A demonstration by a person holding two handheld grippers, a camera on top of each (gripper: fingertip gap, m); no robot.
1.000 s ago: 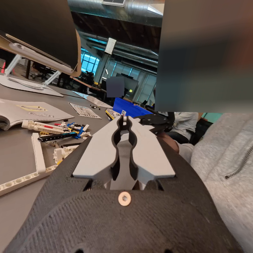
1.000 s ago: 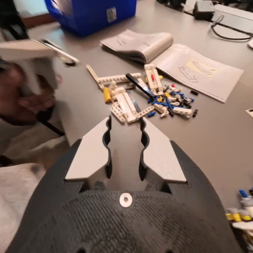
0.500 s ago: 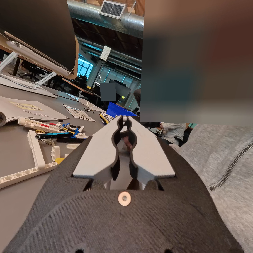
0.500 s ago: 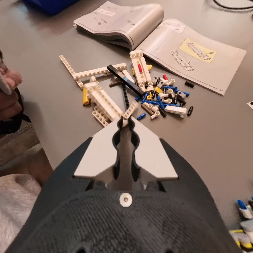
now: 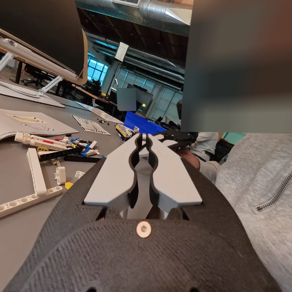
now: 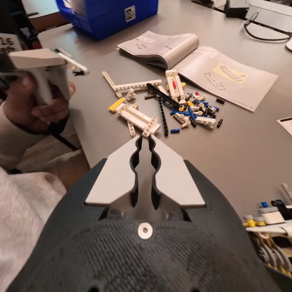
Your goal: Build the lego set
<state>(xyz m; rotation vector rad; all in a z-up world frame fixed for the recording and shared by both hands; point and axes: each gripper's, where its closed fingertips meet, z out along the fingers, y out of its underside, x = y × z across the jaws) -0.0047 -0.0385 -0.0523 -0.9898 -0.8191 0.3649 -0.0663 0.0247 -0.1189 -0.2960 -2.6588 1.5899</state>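
My right gripper (image 6: 144,136) is shut on the end of a short white beam on a white lego assembly (image 6: 137,116) with a yellow piece at its far end. Beyond it on the grey table (image 6: 221,158) lie a white L-shaped frame (image 6: 134,86), two black beams (image 6: 162,94), a white sub-assembly with a red pin (image 6: 175,85) and a pile of small blue, white and black parts (image 6: 196,110). My left gripper (image 5: 143,136) is shut and empty, raised off the table's near edge. It also shows at the left of the right wrist view (image 6: 39,71), held in a hand.
An open instruction booklet (image 6: 205,66) lies behind the parts and a blue bin (image 6: 110,15) stands at the far edge. A tray of more parts (image 6: 268,221) sits at the right. A sticker sheet (image 5: 90,124) and a monitor (image 5: 39,31) show in the left wrist view. Tip to tip, the grippers are about 12 cm apart.
My right gripper was open a second ago. It closed on the white assembly's short beam and has drawn back with it. My left gripper stayed shut and barely shifted.
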